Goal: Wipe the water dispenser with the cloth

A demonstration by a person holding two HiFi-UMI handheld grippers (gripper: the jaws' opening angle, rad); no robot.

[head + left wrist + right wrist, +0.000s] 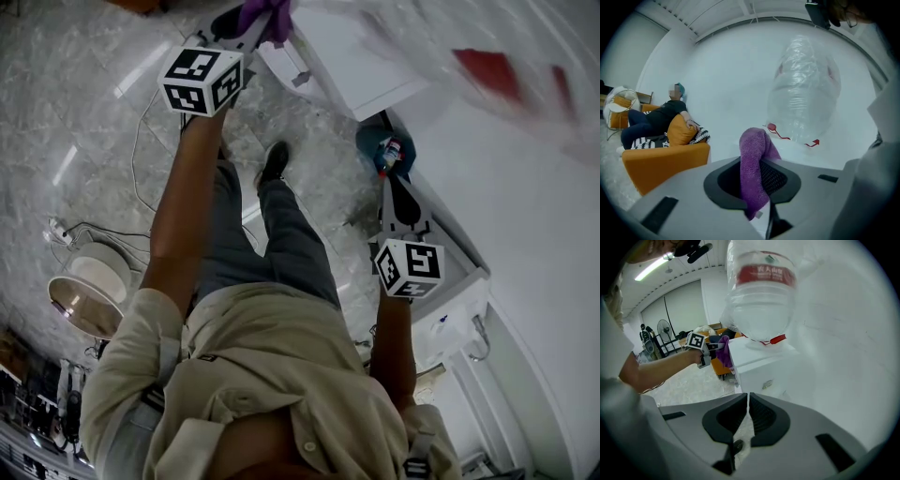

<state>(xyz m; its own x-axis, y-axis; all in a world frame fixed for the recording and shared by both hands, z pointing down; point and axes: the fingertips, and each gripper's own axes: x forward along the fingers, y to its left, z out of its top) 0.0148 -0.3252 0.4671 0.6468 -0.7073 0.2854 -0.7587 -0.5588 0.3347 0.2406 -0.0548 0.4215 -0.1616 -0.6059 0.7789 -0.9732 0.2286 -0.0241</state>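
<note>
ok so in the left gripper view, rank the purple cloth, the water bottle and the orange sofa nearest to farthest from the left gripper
1. purple cloth: clamped between the jaws, centre.
2. water bottle: just ahead, upper right.
3. orange sofa: off to the left, across the floor.

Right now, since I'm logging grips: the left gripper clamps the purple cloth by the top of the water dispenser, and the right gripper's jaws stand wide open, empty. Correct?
Not quite. The right gripper view shows the right gripper with its jaws together, not wide open; they are empty. The rest holds: the left gripper clamps the purple cloth by the top of the water dispenser.
</note>
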